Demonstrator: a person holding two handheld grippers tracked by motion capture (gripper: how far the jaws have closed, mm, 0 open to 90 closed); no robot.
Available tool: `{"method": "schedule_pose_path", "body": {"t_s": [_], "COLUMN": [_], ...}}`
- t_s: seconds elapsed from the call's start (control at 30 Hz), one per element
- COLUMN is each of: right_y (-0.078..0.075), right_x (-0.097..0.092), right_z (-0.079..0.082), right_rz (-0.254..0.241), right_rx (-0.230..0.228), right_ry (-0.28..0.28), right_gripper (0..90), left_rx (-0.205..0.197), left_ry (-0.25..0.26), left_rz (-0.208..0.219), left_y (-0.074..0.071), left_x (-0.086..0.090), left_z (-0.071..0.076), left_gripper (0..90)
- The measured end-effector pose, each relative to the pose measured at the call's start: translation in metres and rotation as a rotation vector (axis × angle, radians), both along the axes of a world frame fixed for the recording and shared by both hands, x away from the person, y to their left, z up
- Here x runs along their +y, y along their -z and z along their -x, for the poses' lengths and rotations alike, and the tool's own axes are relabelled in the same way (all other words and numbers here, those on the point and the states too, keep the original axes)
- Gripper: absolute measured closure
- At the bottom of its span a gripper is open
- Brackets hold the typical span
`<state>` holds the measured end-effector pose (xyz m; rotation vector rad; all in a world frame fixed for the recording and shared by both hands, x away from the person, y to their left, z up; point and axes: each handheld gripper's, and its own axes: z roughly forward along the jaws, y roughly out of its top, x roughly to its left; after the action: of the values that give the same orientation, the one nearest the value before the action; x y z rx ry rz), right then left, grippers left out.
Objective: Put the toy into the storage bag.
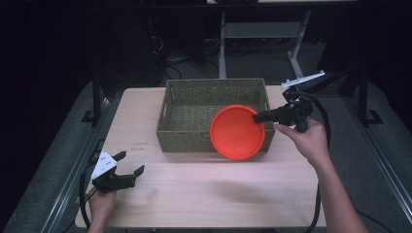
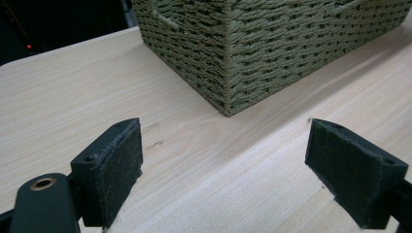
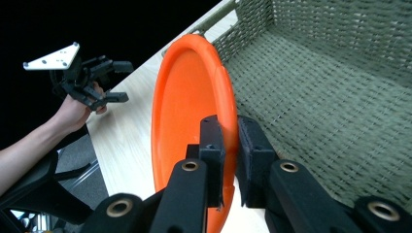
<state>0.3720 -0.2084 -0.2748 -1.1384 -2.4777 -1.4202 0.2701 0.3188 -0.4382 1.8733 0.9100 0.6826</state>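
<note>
An orange plate (image 1: 236,132) hangs tilted over the front right corner of a woven green basket (image 1: 189,104). My right gripper (image 1: 258,117) is shut on the plate's right rim. In the right gripper view the plate (image 3: 187,111) stands on edge between the pads (image 3: 214,145), with the basket's floor (image 3: 316,102) to its right. My left gripper (image 1: 130,163) rests open near the table's front left corner, with nothing between its pads (image 2: 114,167). The basket's near corner (image 2: 228,58) is ahead of it.
The light wooden table (image 1: 204,194) has free room in front of the basket. The basket's inside looks bare. The other hand and its gripper (image 3: 85,77) appear far off in the right gripper view. Dark floor and a table frame (image 1: 262,34) lie beyond the far edge.
</note>
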Motion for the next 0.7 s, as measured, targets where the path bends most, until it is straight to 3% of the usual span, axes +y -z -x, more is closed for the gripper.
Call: {"method": "schedule_pose_path", "body": {"t_s": [0.4,0.7], "right_y": [-0.019,-0.032], "right_x": [0.006,0.015], "right_z": [-0.02,-0.045], "right_rz": [0.005,0.015], "right_rx": [0.009,0.022], "right_ry": [0.029,0.054], "right_gripper": [81.9,81.8], "left_rx": [0.0,0.002], "left_ry": [0.004,0.002], "left_rz": [-0.007,-0.015], "left_y": [0.0,0.0], "left_x": [-0.002,-0.001], "left_z": [0.001,0.0], "left_gripper": [13.0,13.0]}}
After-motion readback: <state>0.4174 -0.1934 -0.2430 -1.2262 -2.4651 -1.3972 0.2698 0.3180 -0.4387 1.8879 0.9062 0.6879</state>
